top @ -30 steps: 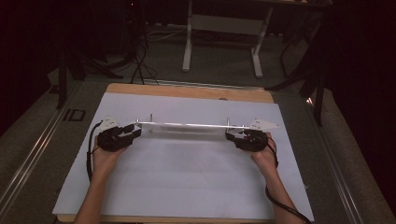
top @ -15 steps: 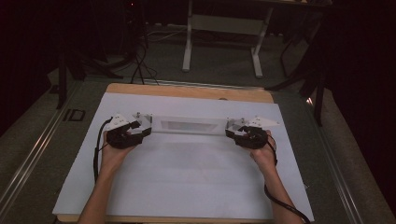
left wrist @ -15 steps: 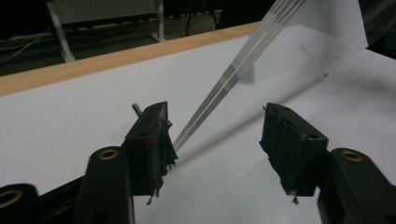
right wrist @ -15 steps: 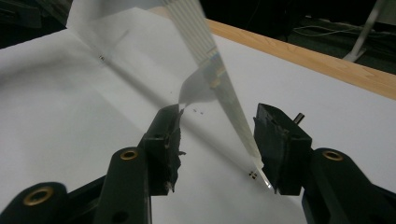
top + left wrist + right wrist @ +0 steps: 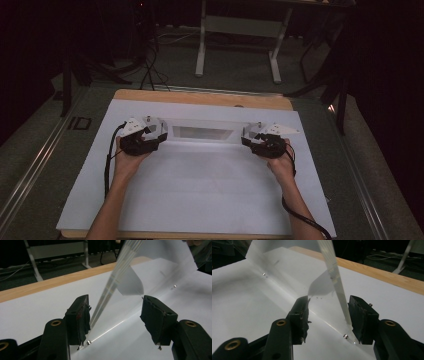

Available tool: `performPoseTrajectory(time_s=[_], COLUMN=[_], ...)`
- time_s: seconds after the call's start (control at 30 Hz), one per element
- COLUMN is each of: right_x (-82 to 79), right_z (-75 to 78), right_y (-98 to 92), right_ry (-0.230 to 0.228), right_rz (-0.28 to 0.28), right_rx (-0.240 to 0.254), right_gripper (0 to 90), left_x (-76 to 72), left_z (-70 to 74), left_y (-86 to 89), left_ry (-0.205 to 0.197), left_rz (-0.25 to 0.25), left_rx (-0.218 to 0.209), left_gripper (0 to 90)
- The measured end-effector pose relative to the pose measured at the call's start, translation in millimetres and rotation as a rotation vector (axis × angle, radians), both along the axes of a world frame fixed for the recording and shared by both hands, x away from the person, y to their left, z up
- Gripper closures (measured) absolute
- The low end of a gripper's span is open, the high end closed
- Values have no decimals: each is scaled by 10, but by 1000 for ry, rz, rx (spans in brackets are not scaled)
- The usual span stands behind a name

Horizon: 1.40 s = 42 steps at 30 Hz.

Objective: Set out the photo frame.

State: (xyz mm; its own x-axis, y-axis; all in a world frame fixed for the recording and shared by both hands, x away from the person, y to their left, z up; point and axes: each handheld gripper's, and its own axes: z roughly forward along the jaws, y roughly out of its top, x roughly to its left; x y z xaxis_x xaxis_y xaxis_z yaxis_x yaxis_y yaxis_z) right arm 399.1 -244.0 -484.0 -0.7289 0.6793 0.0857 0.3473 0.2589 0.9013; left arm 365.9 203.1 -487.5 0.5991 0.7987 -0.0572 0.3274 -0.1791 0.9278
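Here, clear glossy sheet (image 5: 202,132) spans white mat (image 5: 200,190) — both grippers' (image 5: 145,137) (image 5: 257,140) black fingers parted.

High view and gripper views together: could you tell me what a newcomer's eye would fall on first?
First, the clear sheet stretched across the far middle of the white table, between the left hand-held gripper and the right hand-held gripper. In each gripper view its striped edge rises steeply between open black jaws. Behind, the table's wooden edge meets a dark room.

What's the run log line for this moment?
clear sheet: spans between grippers over white mat | left gripper: open around its left end | right gripper: open around its right end
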Motion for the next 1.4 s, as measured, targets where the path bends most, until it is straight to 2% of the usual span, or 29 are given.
performPoseTrajectory(time_s=[0.1,0.23,0.5,0.63,0.7,0.77,0.9,1.03,1.23,1.4], right_x=[8,-1,6,5,-8,-3,37,69,71,43], right_z=[1,9,-4,6,15,28,39,45,56,60], right_y=[12,47,61,87,120,142,149,142,118,76], right_ry=[-6,-28,-50,-78,-111,-121,-121,-110,-98,-90], right_rz=[-15,-32,-51,-61,-70,-78,-84,-86,-80,-78], right_rx=[-1,-35,-29,-59,-111,-133,-135,-116,-102,-92], right_gripper=[514,519,524,539,549,552,552,556,563,565], left_x=[12,23,55,75,94,113,148,172,154,125], left_z=[12,18,26,39,35,41,63,76,86,92], left_y=[-19,-37,-49,-62,-62,-70,-88,-108,-149,-179], left_ry=[-2,-3,-1,-6,-15,-16,-16,-17,-28,-26], left_rz=[18,27,44,54,58,65,77,96,116,112], left_rx=[13,22,18,26,25,25,39,46,59,61], left_gripper=[422,423,424,426,428,431,435,436,437,438])
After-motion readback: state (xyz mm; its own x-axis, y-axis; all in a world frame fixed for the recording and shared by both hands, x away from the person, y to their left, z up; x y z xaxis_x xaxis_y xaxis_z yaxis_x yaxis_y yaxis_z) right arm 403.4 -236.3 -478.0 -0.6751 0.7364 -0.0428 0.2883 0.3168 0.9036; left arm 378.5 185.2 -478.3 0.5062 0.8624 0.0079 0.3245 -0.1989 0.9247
